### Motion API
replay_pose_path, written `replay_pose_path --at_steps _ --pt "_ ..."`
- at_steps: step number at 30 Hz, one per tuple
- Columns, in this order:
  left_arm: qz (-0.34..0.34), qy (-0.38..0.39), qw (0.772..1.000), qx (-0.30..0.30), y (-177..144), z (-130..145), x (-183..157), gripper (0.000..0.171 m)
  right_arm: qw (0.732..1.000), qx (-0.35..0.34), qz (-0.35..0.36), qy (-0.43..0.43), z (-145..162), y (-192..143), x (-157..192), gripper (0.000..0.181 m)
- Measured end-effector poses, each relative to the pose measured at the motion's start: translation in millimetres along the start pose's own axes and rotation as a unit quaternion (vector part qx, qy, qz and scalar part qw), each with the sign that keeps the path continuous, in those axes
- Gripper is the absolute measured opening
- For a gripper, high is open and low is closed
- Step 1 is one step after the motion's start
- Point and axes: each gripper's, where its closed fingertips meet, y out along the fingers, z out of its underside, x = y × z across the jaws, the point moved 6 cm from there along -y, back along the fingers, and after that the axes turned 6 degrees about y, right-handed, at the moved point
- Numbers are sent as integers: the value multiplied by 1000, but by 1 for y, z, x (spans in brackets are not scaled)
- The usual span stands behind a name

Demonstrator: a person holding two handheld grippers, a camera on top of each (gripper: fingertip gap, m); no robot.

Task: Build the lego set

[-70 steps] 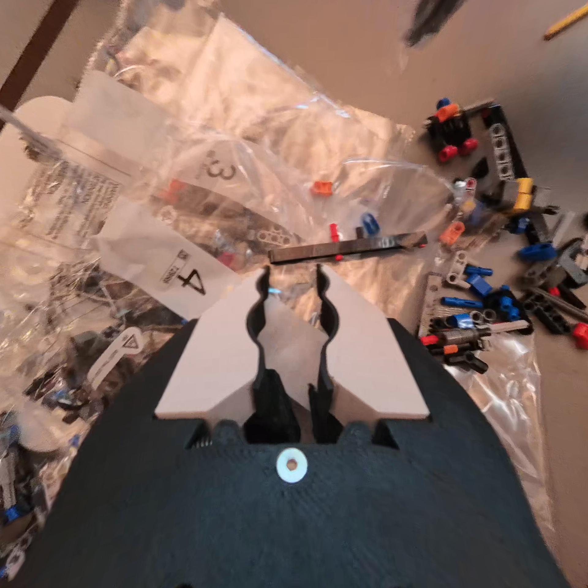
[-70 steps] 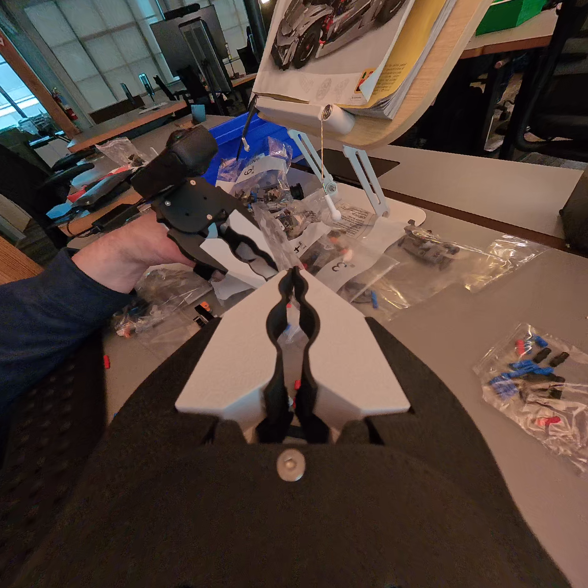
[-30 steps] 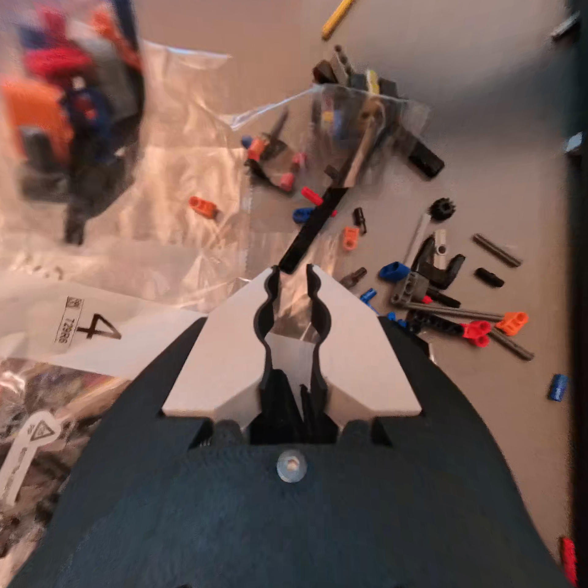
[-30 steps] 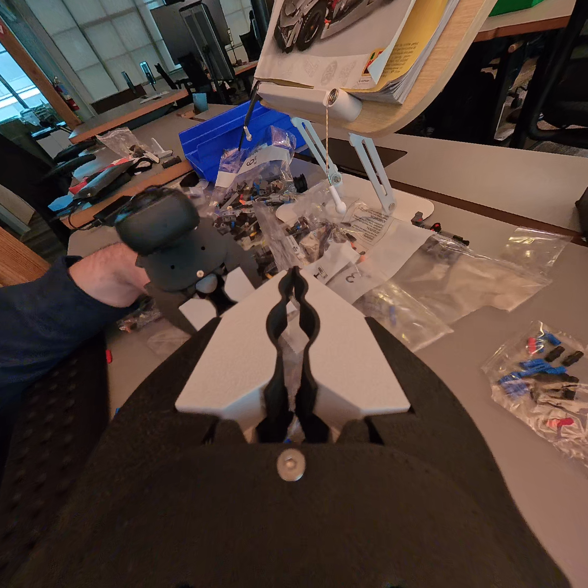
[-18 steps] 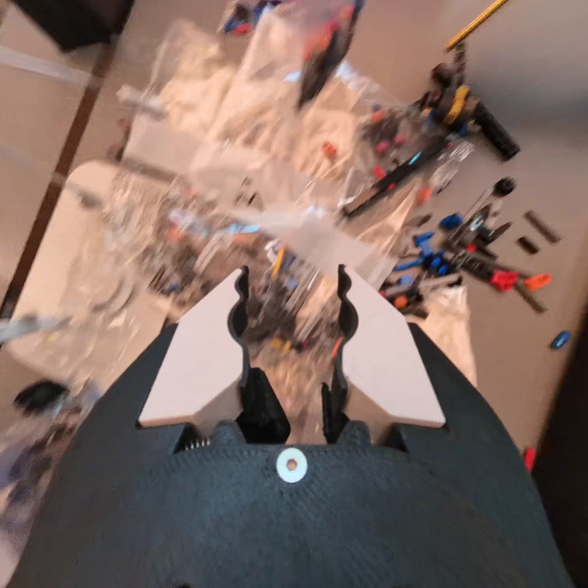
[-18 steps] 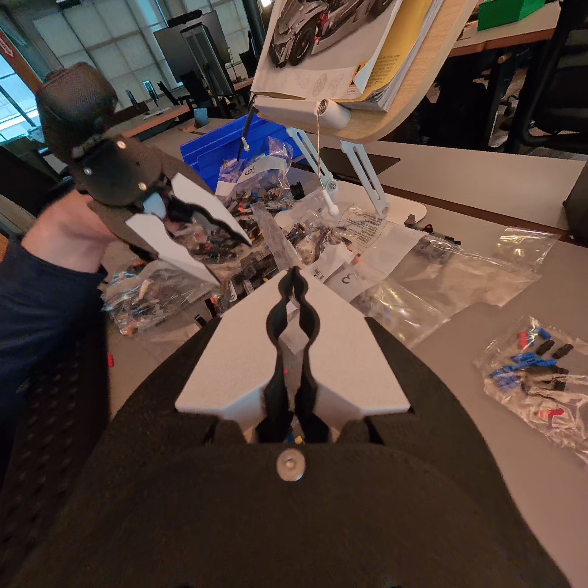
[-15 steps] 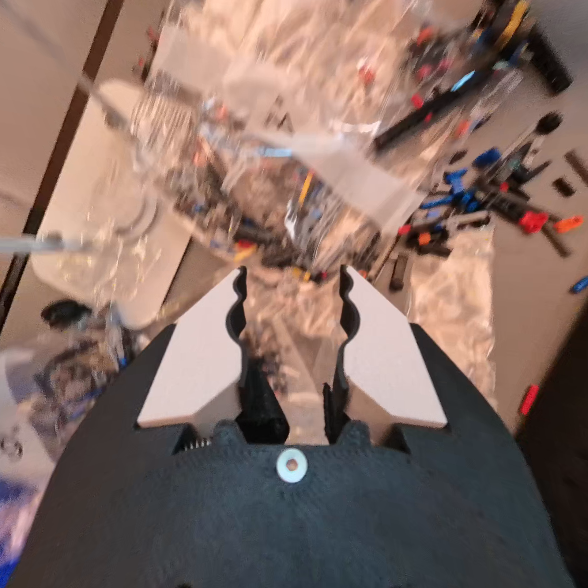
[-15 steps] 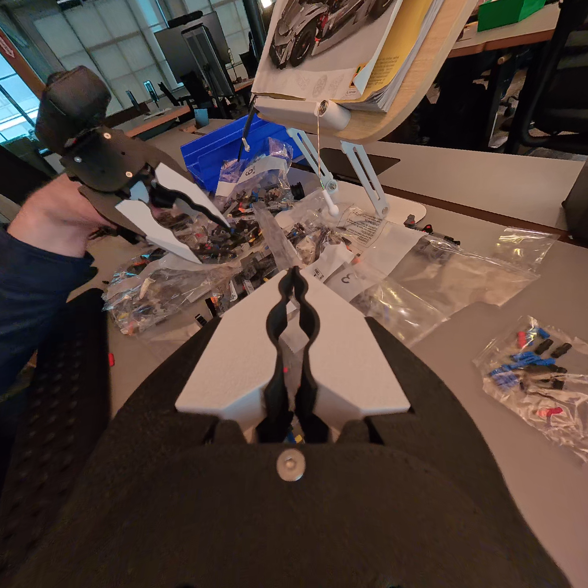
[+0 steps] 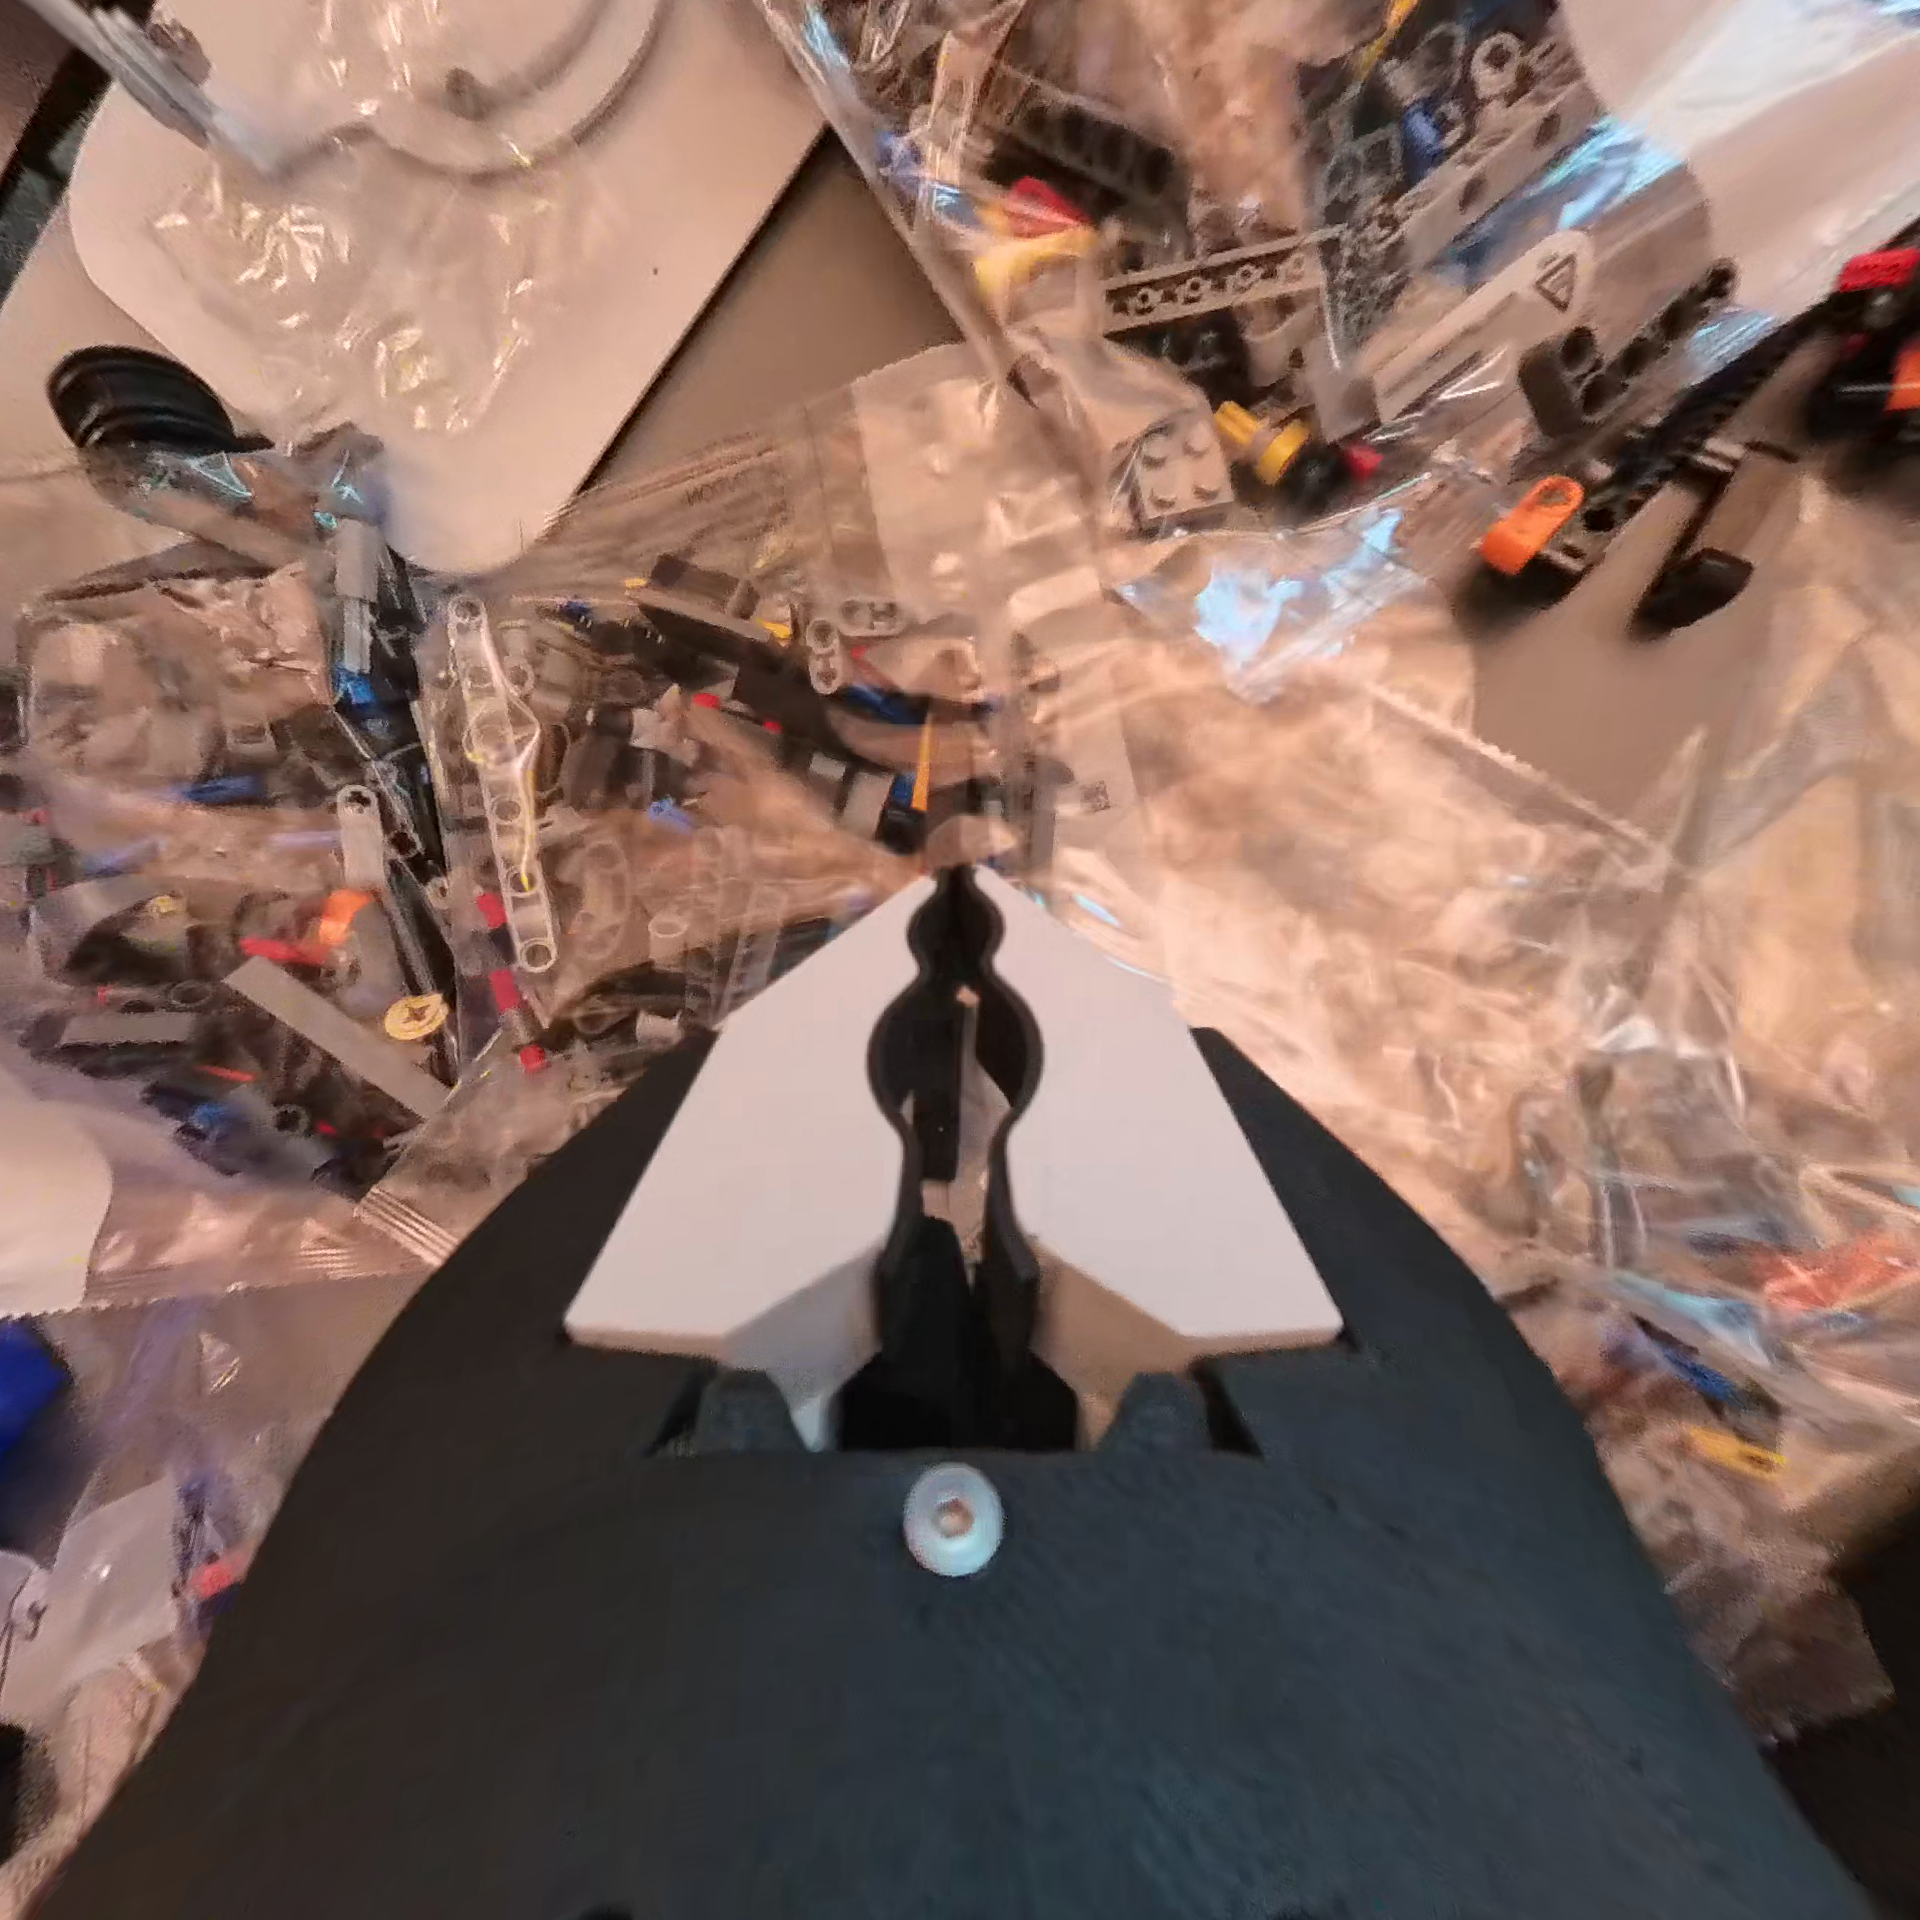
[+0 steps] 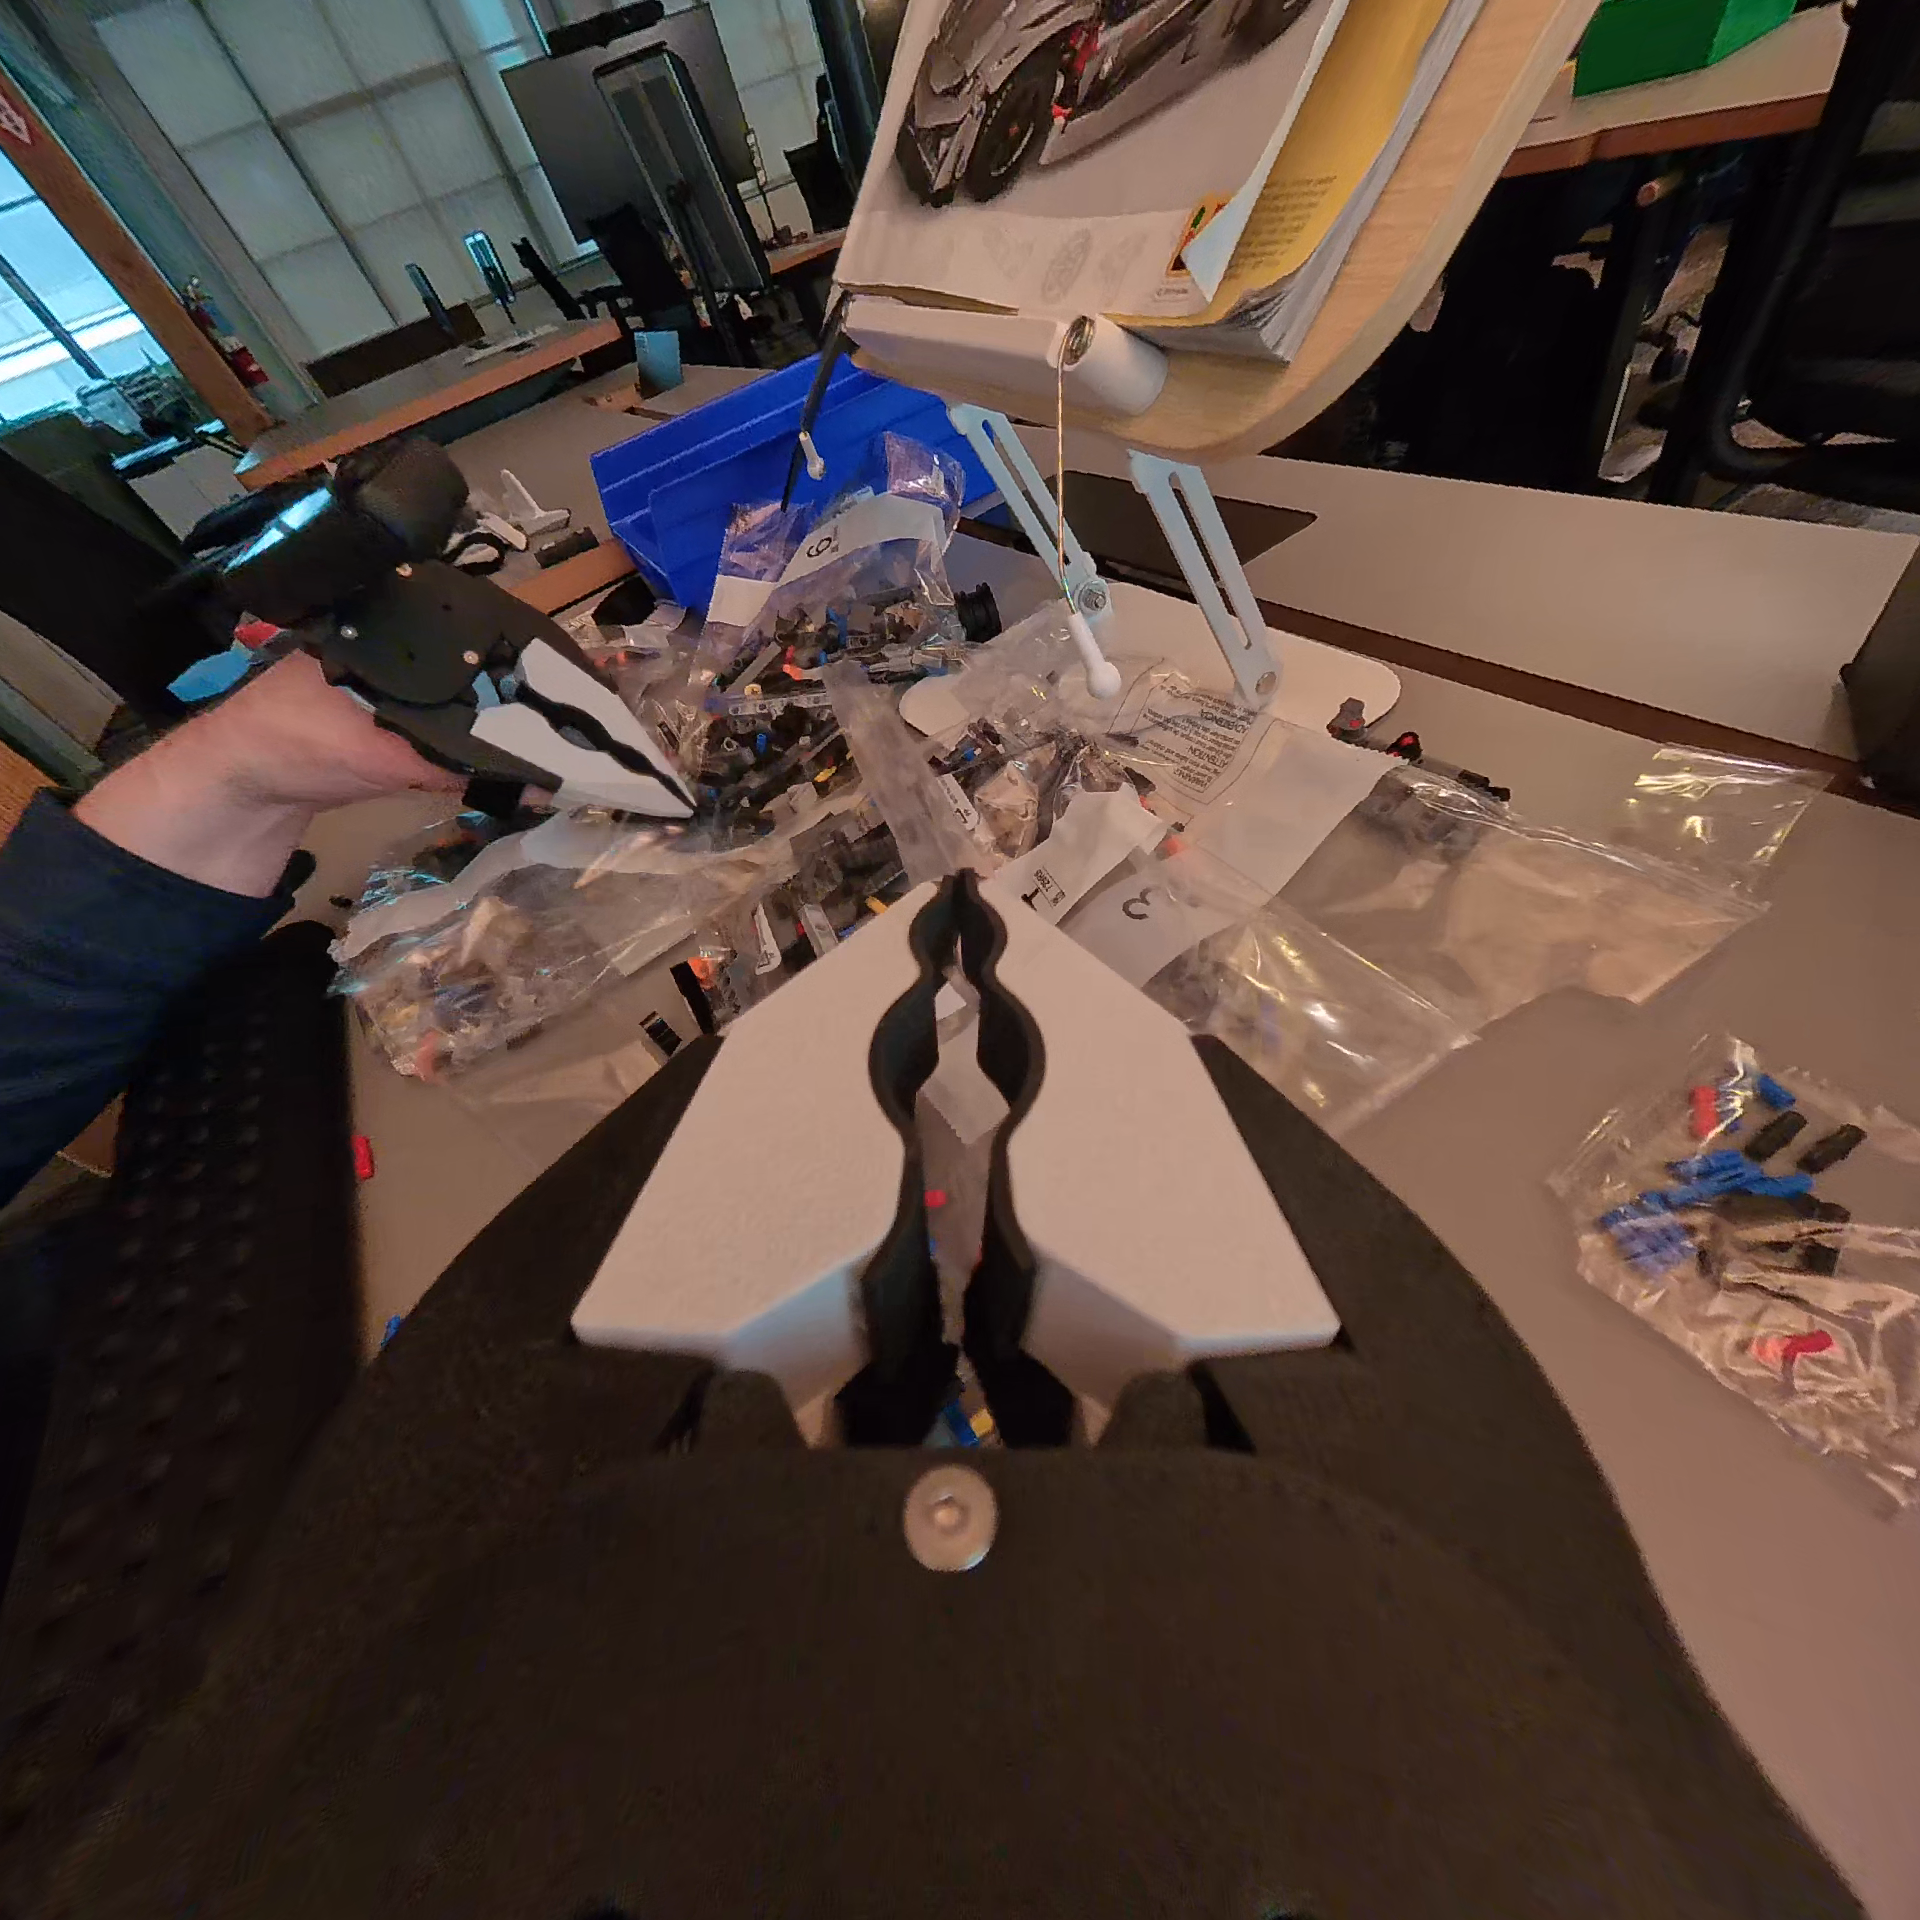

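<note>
- The build looks barely begun to me: the bags of lego pieces [image 10: 623,914] are mostly sealed, heaped ahead of my right hand-held gripper [image 10: 958,883], which pinches a clear bag strip [image 10: 899,769].
- My left hand-held gripper [image 9: 954,881] is pressed together on bag film [image 9: 1195,831].
- Open desk [image 10: 1558,1039] lies to the right; the book stand [image 10: 1195,343] overhangs ahead.

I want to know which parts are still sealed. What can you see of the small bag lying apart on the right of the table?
The small bag is clear, crinkled plastic, lying flat on the grey table and apart from the big pile of bags. It holds a small cluster of blue pins, a few black pieces and some red ones. Nothing touches it; neither gripper is near. Whether it is sealed cannot be told.
</note>
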Motion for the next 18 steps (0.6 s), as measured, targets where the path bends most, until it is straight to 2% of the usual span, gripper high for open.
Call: replay_pose_path --at_steps 6,9,12,13,15,18 --pt "-15 -8 1000 -13 -20 14 6 0 1000 5 0 -6 0 1 2 0" --pt "-37 -19 999 3 -35 29 18 0 1000 7 0 -9 0 2 4 0" --pt "41 -30 996 -68 -51 12 -2 1 1000 9 0 -11 0 2 5 0" --pt "45 -25 996 -73 -53 4 -11 17 1000 10 0 -12 0 2 5 0" --pt "63 -3 996 -67 -47 -11 -37 59 1000 11 0 -12 0 3 5 0" --pt "31 32 999 -14 -28 -14 -59 73 1000 11 0 -13 1 3 6 0"
